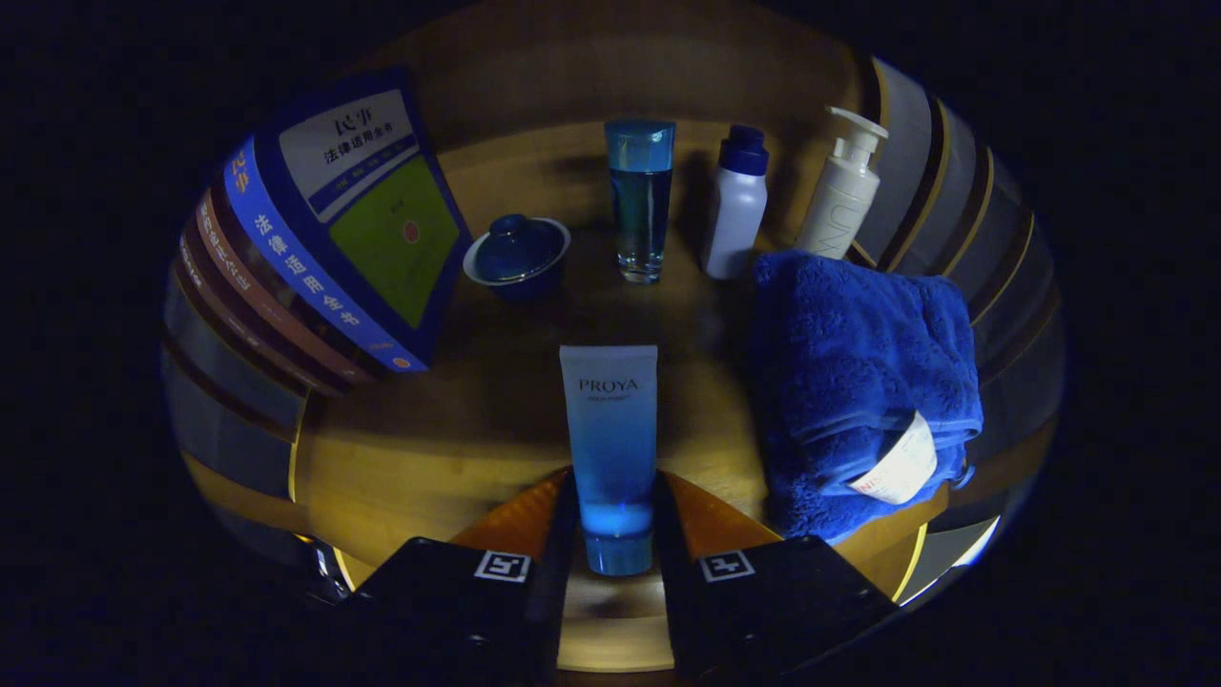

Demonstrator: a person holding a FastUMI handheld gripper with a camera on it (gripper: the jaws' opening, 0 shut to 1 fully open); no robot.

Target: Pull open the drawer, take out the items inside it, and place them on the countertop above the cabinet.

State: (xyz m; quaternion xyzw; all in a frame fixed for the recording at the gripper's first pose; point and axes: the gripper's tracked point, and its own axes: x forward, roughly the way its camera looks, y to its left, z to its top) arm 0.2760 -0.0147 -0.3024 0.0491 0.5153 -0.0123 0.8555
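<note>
- Between the two fingers of the gripper stands a blue and white tube, cap down. Both fingers press on its lower part, so the claw is closed on the tube and holds it.
- Under the tube is a wooden countertop. I cannot tell if the cap touches the wood or hangs just over it.
- My guess is that this is the putting-down step: the tube came from the drawer and is being set on the top.
- Next the claw needs to let the tube rest flat on its cap, then open slowly so the tall tube does not tip over. After that it should back away in a straight line.
- The tube has the word "PROYA" on it in big letters. A smaller line sits under that word, but it is too tiny to read.
- Beyond the tube stand a clear blue bottle, a white bottle with a dark cap and a white pump bottle. The pump bottle has letters down its side, but I cannot make them out.
- Near the clear blue bottle sits a blue bowl with a lid.
- A folded blue towel lies beside the tube, with a white tag whose print is too small to read.
- On the other side lean some books. The front one is blue and green with Chinese writing on its cover and spine.
</note>
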